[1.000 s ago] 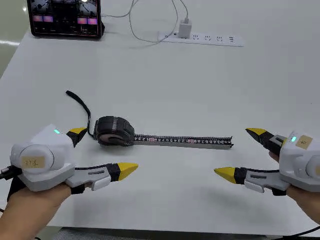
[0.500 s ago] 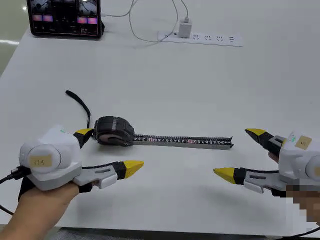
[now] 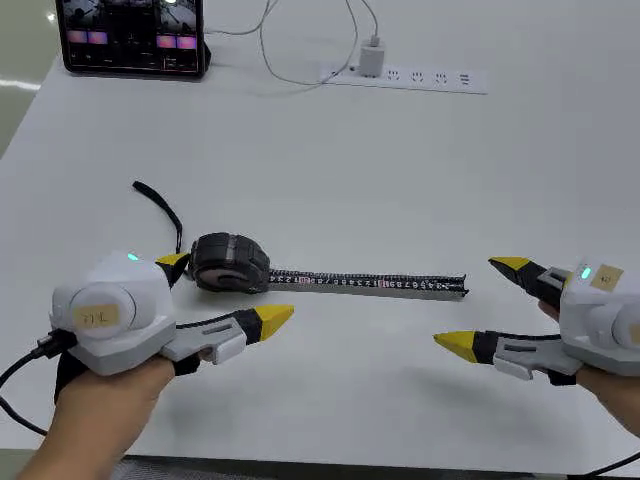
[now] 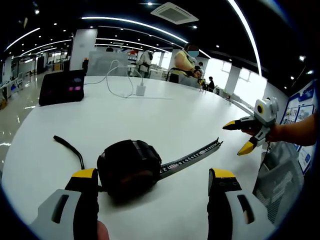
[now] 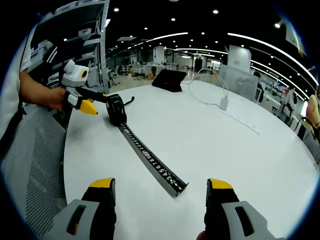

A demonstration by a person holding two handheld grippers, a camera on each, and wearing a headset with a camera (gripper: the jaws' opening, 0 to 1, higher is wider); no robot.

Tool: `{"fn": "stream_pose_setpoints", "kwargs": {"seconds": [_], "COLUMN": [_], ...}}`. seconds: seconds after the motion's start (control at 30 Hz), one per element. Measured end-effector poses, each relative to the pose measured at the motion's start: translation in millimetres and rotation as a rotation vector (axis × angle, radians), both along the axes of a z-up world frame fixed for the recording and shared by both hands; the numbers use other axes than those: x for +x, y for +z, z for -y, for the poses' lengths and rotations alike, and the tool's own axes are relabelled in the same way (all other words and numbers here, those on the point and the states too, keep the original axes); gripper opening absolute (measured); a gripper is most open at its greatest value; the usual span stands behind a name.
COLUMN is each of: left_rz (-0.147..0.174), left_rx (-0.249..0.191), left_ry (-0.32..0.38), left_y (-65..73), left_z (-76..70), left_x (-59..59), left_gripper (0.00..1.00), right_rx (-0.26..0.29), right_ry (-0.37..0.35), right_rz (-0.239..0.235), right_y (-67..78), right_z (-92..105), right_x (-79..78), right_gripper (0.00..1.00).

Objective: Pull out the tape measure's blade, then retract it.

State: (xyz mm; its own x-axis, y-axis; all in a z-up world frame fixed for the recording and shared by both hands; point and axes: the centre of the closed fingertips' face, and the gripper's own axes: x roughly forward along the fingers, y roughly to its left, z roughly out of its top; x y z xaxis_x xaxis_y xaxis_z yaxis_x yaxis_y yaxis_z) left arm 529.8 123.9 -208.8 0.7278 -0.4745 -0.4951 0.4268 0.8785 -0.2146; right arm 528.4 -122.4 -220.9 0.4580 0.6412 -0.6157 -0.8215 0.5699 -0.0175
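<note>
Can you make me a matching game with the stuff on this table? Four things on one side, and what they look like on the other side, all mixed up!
Things:
1. tape measure case
2. blade
3. power strip
4. tablet

What they look like:
A. white, with a charger plugged into it
B. black and rounded, with a strap trailing from it
C. long and flat, pulled out, with numbers along it
D. standing at the far left, with its screen lit

Right pairs: 1-B, 2-C, 3-A, 4-D.
</note>
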Motion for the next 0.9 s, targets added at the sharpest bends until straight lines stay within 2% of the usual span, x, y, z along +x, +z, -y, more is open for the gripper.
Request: {"fn": "stream_pose_setpoints", "kwargs": {"seconds": [0.17, 0.5, 0.9], "left_rz": [0.001, -0.012, -0.029], "left_rx": [0.025, 0.079, 0.091], "left_ry": [0.035, 0.097, 0.166], "left_y": [-2.0, -7.6, -11.9], "left_z": [-1.7, -4.3, -8.5], "left_x": [4.7, 13.6, 23.8], "left_gripper": [0.83, 0.80, 0.75], "right_rx": [-0.037, -0.093, -0.154], "right_ry": [0.039, 0.103, 0.179], "right_rz": [-0.017, -0.020, -0.040], "right_y": [-3.9, -5.6, -10.5], "right_z": [3.1, 5.0, 6.6], "right_x": [2.8, 10.6, 16.5], "right_gripper": [0.69, 0.60, 0.56]}}
